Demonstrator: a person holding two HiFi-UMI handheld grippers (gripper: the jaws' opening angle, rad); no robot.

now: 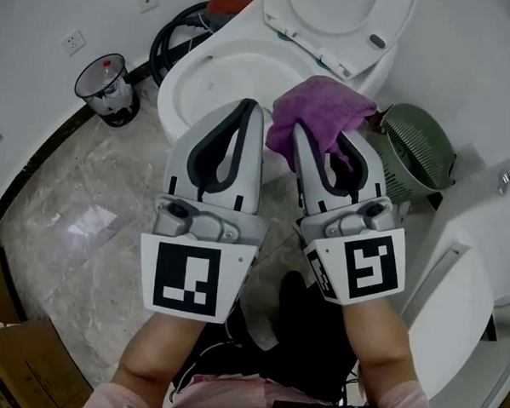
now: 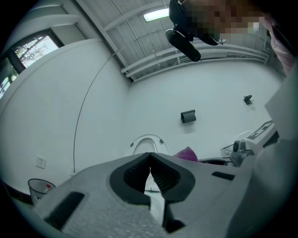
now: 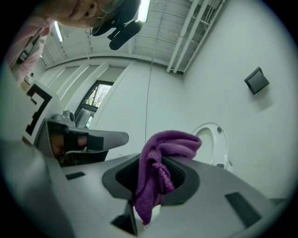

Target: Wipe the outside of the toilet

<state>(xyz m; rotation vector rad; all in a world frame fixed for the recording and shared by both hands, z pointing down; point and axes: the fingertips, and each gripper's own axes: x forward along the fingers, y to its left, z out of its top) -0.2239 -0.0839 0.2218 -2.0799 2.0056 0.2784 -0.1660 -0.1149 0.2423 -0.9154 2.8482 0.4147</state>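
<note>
The white toilet (image 1: pixel 220 65) stands ahead with its lid (image 1: pixel 333 20) raised. A purple cloth (image 1: pixel 315 112) is bunched over the bowl's near right rim, and my right gripper (image 1: pixel 314 129) is shut on it. The right gripper view shows the purple cloth (image 3: pixel 158 160) pinched between the jaws and draped over them, with the toilet lid (image 3: pixel 215 142) behind. My left gripper (image 1: pixel 250 105) hovers over the near rim beside it, shut with nothing between its jaws. In the left gripper view my left gripper (image 2: pixel 150 155) points at the lid (image 2: pixel 148 143), with a corner of the cloth (image 2: pixel 187 154) to the right.
A green perforated basket (image 1: pixel 415 152) sits right of the toilet, beside a white fixture (image 1: pixel 454 312). A clear bin (image 1: pixel 108 84) and coiled black hose (image 1: pixel 174 37) stand by the left wall. Cardboard boxes (image 1: pixel 16 365) lie at the lower left. The floor (image 1: pixel 92 224) is marble tile.
</note>
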